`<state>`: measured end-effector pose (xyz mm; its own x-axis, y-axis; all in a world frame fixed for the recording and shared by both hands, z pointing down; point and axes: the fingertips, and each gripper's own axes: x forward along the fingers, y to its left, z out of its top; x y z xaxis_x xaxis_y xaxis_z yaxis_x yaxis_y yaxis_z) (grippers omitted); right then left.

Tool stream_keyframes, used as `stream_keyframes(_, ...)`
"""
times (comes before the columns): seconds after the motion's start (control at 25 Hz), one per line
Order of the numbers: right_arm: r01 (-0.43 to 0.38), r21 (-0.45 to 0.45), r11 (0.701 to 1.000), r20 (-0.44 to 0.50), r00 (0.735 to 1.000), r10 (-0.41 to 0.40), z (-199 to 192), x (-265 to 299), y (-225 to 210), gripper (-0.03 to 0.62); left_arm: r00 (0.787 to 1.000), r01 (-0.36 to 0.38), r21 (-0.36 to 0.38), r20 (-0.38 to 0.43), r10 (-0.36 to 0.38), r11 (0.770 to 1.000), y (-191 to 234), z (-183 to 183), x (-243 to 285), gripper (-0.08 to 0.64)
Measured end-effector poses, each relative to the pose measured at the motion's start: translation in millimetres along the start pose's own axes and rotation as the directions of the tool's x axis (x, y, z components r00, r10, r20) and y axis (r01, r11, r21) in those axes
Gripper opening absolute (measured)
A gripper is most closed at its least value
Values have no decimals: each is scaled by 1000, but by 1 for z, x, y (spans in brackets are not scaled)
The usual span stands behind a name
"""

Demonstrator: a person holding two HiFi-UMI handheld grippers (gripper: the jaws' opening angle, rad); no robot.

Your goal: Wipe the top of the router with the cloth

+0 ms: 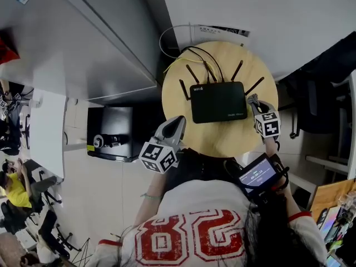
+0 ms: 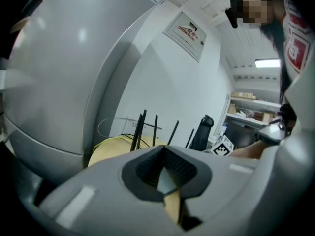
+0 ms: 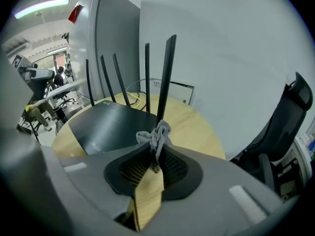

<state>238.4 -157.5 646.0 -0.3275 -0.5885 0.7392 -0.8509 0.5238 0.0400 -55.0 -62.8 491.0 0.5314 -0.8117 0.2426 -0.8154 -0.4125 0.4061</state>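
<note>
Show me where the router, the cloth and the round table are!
router point(image 1: 218, 102): head view, middle of its flat black top.
cloth point(image 3: 156, 134): right gripper view, its bunched grey end.
table point(image 1: 222, 141): head view, bare wood nearest the person.

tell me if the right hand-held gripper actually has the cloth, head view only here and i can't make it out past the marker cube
Observer: Yes. In the right gripper view the right hand-held gripper is shut on a bunched grey cloth.
Operator: is it on the router yet
Observer: The cloth is at the corner of the router, beside the nearest antenna; contact cannot be told.
Operator: left one holding anything
Observer: No. The left hand-held gripper is shut with nothing between its jaws.
</note>
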Motion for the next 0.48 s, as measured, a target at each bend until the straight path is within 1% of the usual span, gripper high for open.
stream_keyframes(0.16, -23, -7, 1000, -4, 1000, 23, 5, 9, 1, 57, 1000, -20, -6, 4, 20, 1000, 1, 0, -3, 2)
stream_keyframes(0.28, -32, 10, 999, 0, 999, 32, 10, 14, 3, 57, 999, -36, -8, 5, 36, 999, 3, 0, -5, 2)
stream_keyframes(0.48, -51, 11, 999, -2, 999, 51, 8, 18, 2, 57, 999, -50, -9, 6, 50, 999, 4, -1, -7, 2)
